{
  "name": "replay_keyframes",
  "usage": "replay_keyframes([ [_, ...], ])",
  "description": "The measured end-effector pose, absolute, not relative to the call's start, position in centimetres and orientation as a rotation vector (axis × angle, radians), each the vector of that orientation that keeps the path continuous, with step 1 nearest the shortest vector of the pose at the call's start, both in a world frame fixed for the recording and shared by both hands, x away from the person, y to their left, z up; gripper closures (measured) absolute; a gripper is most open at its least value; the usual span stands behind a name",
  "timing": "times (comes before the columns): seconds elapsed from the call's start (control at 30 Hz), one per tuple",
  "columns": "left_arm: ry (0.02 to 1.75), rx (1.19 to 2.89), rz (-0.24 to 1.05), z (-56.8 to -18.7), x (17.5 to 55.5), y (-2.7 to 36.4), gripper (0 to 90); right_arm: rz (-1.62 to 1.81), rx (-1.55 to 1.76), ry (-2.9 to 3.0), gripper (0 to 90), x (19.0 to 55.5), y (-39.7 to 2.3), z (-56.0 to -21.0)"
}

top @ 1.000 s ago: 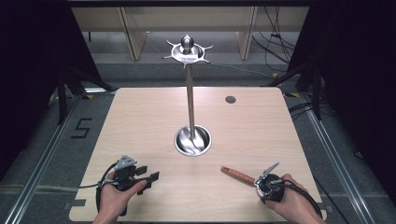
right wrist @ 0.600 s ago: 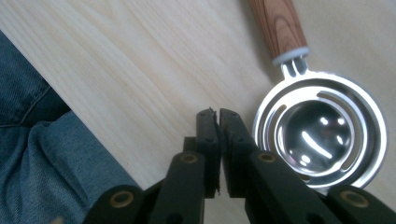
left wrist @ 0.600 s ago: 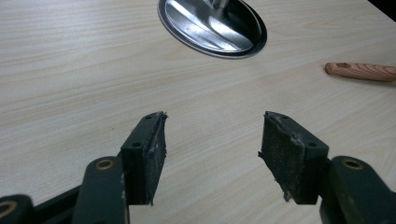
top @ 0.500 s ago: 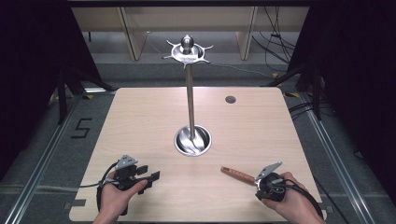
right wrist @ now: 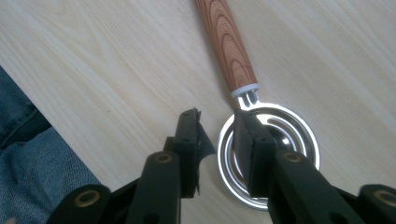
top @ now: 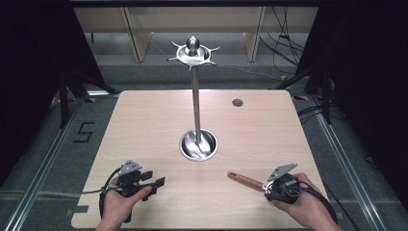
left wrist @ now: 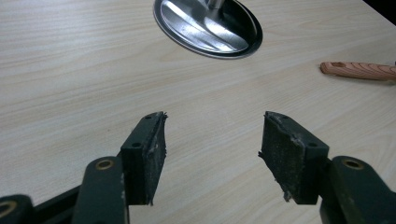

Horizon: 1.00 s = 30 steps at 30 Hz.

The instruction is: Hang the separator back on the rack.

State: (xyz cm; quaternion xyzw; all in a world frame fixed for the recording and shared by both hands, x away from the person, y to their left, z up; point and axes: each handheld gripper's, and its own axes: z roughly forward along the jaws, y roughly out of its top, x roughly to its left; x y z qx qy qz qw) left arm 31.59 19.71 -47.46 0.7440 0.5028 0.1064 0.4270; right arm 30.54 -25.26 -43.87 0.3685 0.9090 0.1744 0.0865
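A utensil with a wooden handle (top: 245,179) and a round slotted metal head (right wrist: 289,135) lies flat near the table's front right. My right gripper (top: 267,186) sits over that head, open only narrowly. Its jaws (right wrist: 217,128) straddle the head's left rim, with a gap either side. The handle (right wrist: 226,42) points away from the gripper. My left gripper (top: 157,185) rests at the front left, open wide with nothing between its jaws (left wrist: 212,140). A tall metal stand (top: 196,96) with hooks on top rises from a round base (top: 198,144) mid-table.
The wooden table (top: 144,125) has a dark round grommet (top: 237,102) at the back right. The stand's base (left wrist: 210,23) lies ahead of the left gripper, the handle (left wrist: 359,70) off to its right. A denim-clad leg (right wrist: 28,154) shows past the table's front edge.
The right hand and gripper shifted slightly over the utensil's head. The utensil and the left gripper stayed where they were.
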Motion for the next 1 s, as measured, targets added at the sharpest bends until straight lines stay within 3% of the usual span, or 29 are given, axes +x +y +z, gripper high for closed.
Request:
replay_keyframes([
  [0.13,1.240,1.857,0.262,-47.5,31.7,19.6,39.1,0.425,0.962,2.784,62.4,31.3,-25.3,-43.7],
  [1.0,1.231,1.860,0.246,-47.5,31.6,19.6,38.5,0.287,0.758,2.898,61.5,37.0,-21.5,-43.0],
])
